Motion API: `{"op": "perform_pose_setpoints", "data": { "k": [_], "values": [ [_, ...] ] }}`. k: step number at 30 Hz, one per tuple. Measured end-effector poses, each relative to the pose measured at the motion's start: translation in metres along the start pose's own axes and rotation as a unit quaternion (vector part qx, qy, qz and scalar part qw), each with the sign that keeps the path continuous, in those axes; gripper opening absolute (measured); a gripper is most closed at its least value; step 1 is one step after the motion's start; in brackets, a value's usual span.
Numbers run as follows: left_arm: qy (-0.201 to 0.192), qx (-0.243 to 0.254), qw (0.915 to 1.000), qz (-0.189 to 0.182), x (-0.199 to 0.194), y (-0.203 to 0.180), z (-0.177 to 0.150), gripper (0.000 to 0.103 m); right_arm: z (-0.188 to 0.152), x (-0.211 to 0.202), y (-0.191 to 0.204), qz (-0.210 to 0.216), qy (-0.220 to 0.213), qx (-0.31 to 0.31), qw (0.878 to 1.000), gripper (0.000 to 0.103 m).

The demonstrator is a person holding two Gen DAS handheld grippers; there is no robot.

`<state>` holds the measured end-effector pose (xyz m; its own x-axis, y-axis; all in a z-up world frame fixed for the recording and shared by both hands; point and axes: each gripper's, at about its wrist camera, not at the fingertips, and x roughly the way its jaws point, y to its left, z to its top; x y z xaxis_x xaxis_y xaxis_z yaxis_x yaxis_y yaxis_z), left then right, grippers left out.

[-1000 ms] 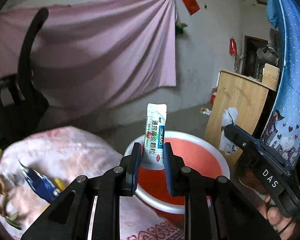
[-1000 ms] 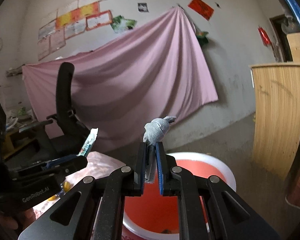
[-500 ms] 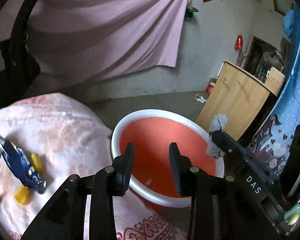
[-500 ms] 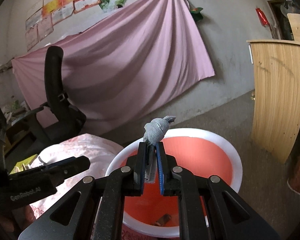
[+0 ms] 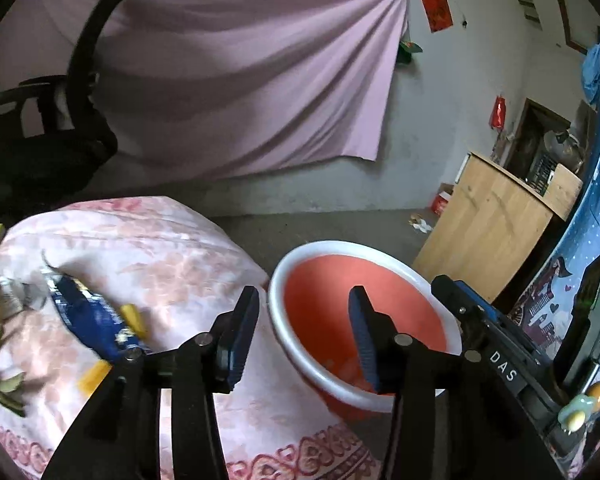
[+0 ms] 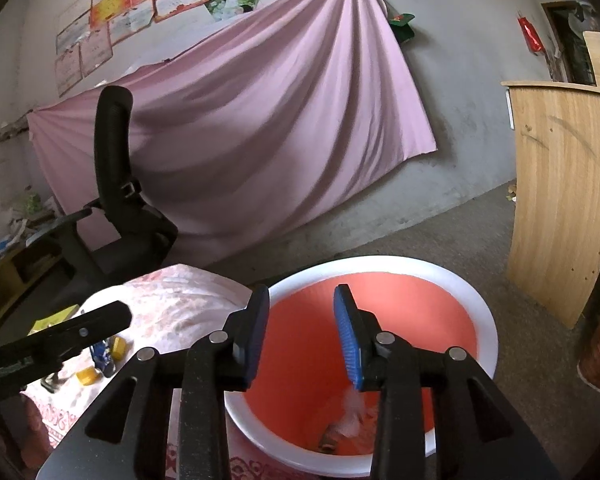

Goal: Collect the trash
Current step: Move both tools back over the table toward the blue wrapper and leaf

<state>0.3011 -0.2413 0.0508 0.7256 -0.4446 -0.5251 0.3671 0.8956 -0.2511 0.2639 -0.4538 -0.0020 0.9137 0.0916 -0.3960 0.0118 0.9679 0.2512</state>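
Left gripper point(image 5: 302, 320): jaws have just been opening and stand well apart, nothing between the blue pads. In the left wrist view its left finger sits over the pink floral cloth point(image 5: 172, 248), its right finger over the basin point(image 5: 380, 252), a white-rimmed tub with a red inside that stands on the floor just beside the cloth-covered surface.

Right gripper point(image 6: 302, 316): jaws have just been opening, now parted with a clear gap, nothing held. It hangs above the near side of the basin point(image 6: 485, 320), pointing down into it.

Trash already in the basin: a pale blurred piece point(image 6: 350, 414) near the bottom, just below the right gripper's right pad; possibly the crumpled wad, but motion blur prevents a firm call. A small dark scrap lies beside it on the basin floor.

Trash on the cloth: 1 blue wrapper point(image 5: 88, 320), lying flat left of the left gripper; 2 small yellow pieces, one point(image 5: 134, 316) touching the wrapper's right edge, the other point(image 5: 94, 374) just below it. Greenish peel-like scraps point(image 5: 8, 394) lie at the far left edge.

Background: pink sheet point(image 6: 260, 120) pinned to the wall, black office chair point(image 6: 116, 200), wooden cabinet point(image 6: 560, 200) at right.
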Motion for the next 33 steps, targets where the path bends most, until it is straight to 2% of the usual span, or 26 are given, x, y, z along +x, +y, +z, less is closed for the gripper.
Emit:
{"op": "perform_pose_setpoints", "data": {
  "k": [2,5,6,8,9,10,11,14,15,16,21,29,33],
  "values": [
    [-0.014,-0.001,0.9998,0.009,-0.009,0.006,-0.001,0.051,0.002,-0.002,0.005,0.003,-0.007,-0.005,1.0,0.037],
    [-0.041,-0.001,0.9988,0.028,-0.026,0.015,-0.001,0.054,0.005,-0.009,0.014,0.01,-0.028,-0.012,0.999,0.05],
    [-0.05,-0.002,0.9982,0.034,-0.033,0.019,-0.001,0.055,0.007,-0.014,0.018,0.016,-0.04,-0.012,0.999,0.051],
    [-0.069,-0.006,0.9966,0.046,-0.045,0.027,-0.002,0.066,0.009,-0.02,0.026,0.027,-0.057,-0.016,0.998,0.056],
    [-0.082,-0.009,0.9952,0.054,-0.052,0.031,-0.002,0.078,0.01,-0.023,0.03,0.031,-0.065,-0.018,0.997,0.061],
    [-0.1,-0.012,0.9928,0.064,-0.063,0.037,-0.003,0.092,0.01,-0.026,0.035,0.035,-0.076,-0.02,0.996,0.077],
    [-0.114,-0.015,0.9908,0.072,-0.069,0.041,-0.004,0.1,0.01,-0.03,0.04,0.041,-0.088,-0.023,0.995,0.086],
    [-0.157,-0.021,0.9828,0.094,-0.093,0.056,-0.01,0.101,0.009,-0.039,0.056,0.064,-0.111,-0.036,0.991,0.092],
    [-0.165,-0.022,0.9808,0.102,-0.1,0.061,-0.011,0.101,0.008,-0.042,0.063,0.075,-0.117,-0.042,0.989,0.1],
    [-0.171,-0.022,0.979,0.109,-0.105,0.066,-0.013,0.101,0.007,-0.044,0.066,0.081,-0.122,-0.044,0.988,0.103],
    [-0.2,-0.021,0.9691,0.143,-0.134,0.09,-0.027,0.101,0.002,-0.054,0.092,0.124,-0.145,-0.052,0.98,0.103],
    [-0.227,-0.014,0.9558,0.186,-0.167,0.118,-0.048,0.101,-0.008,-0.067,0.136,0.141,-0.184,-0.091,0.968,0.103],
    [-0.234,-0.011,0.951,0.202,-0.184,0.134,-0.06,0.101,-0.015,-0.066,0.159,0.147,-0.19,-0.118,0.964,0.103]
  ]
}}
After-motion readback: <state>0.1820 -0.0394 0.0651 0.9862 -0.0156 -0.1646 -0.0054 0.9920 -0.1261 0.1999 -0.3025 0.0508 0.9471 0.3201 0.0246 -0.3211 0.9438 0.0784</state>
